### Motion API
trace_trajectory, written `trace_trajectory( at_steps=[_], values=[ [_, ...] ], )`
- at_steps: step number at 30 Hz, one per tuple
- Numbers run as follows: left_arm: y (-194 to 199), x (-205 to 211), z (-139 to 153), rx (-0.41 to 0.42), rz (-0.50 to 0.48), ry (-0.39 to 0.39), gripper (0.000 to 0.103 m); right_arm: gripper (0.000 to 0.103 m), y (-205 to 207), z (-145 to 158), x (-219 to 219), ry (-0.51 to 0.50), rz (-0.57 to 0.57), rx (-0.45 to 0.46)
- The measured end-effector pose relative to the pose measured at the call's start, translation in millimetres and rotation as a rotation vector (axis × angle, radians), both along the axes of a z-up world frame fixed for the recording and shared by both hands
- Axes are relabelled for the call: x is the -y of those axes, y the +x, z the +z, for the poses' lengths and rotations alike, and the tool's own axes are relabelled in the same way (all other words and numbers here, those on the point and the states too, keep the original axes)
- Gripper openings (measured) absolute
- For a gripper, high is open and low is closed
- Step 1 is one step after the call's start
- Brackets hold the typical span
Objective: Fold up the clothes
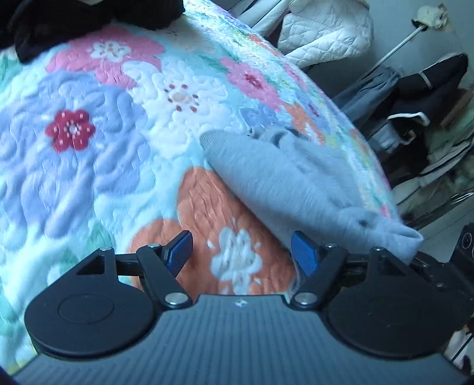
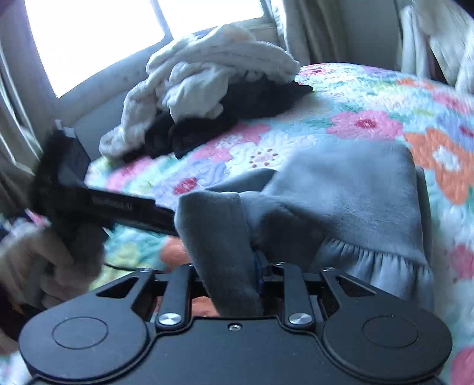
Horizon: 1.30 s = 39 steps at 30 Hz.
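A light grey-blue fleece garment (image 1: 284, 177) lies on the floral quilt (image 1: 118, 148), running from the middle toward the bed's right edge. My left gripper (image 1: 241, 251) is open and empty, its blue pads just left of the garment's near end. In the right wrist view the same garment (image 2: 340, 201) lies bunched, with a gathered hem at the right. My right gripper (image 2: 237, 266) is shut on a fold of it, which drapes over the fingers and hides them. The left gripper's black body (image 2: 97, 204) shows at the left.
A pile of white and black clothes (image 2: 207, 80) sits at the far side of the bed by the window; its black part shows in the left wrist view (image 1: 74, 20). A white quilted jacket (image 1: 326, 29) and dark clothes (image 1: 429, 88) hang beyond the bed's right edge.
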<state>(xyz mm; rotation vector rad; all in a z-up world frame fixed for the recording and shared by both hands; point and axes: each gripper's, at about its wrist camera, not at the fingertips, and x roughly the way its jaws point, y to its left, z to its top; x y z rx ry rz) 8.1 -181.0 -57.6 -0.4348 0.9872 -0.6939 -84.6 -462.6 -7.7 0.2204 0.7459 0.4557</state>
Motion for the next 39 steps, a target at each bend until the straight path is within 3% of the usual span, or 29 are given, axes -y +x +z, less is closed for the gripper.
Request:
trace_trajectory(
  at_steps=[2, 4, 8, 10, 15, 19, 21, 22, 26, 28, 32, 36, 39],
  values=[
    [-1, 1, -2, -0.017, -0.013, -0.029, 0.074, 0.053, -24, 11, 14, 0.117, -0.020, 0.037],
    [-6, -1, 1, -0.033, -0.012, -0.052, 0.074, 0.064, -55, 17, 35, 0.271, -0.076, 0.054],
    [-12, -10, 8, -0.040, 0.004, -0.067, 0.074, 0.066, -104, -1, 83, 0.354, -0.315, -0.009],
    [-13, -18, 12, -0.040, 0.022, -0.088, 0.074, 0.066, -119, -13, 98, 0.286, -0.417, -0.052],
    [-15, -27, 11, -0.102, 0.077, -0.154, 0.075, 0.067, -109, -32, 106, 0.326, -0.513, -0.125],
    [-17, -15, 23, -0.074, 0.048, -0.241, 0.075, 0.073, -100, -46, 112, 0.358, -0.590, -0.184],
    [-18, -2, 29, -0.035, 0.004, -0.200, 0.078, 0.075, -94, -52, 115, 0.361, -0.617, -0.204],
    [-18, 9, 26, -0.009, -0.011, -0.114, 0.078, 0.075, -90, -55, 115, 0.357, -0.624, -0.209],
    [-20, 59, -3, 0.082, -0.105, 0.316, 0.070, 0.075, -75, -63, 111, 0.334, -0.545, -0.205],
    [-22, 62, 9, 0.110, -0.117, 0.297, 0.070, 0.074, -68, -60, 110, 0.299, -0.494, -0.208],
    [-5, 44, 31, 0.091, -0.084, 0.116, 0.074, 0.075, -68, -36, 132, 0.404, -0.478, -0.147],
    [30, 54, 19, 0.059, -0.104, 0.143, 0.076, 0.082, -39, -25, 143, 0.368, -0.342, -0.169],
    [47, 71, -2, 0.037, -0.164, 0.140, 0.076, 0.082, -14, -37, 144, 0.304, -0.281, -0.208]
  ],
)
